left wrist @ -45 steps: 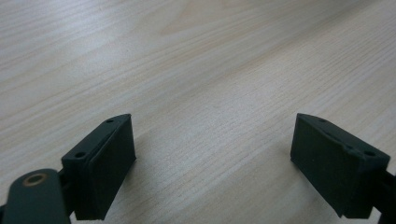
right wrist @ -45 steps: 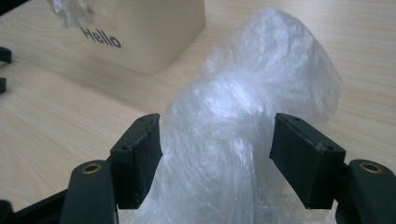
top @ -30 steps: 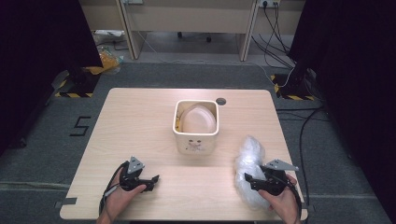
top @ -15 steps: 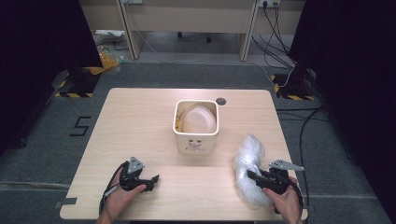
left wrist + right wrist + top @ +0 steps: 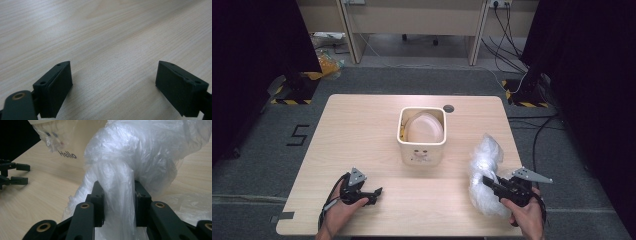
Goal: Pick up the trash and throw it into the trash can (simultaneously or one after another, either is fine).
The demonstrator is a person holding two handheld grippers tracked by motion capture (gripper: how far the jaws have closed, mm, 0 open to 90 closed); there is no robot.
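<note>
High view looks down on the whole table; both claw views sit close above its wood.

On the tabletop the bin stands at the middle, toward the far edge. The plastic bag lies to its right, nearer the front. The left claw rests at the front left, well apart from both.
</note>
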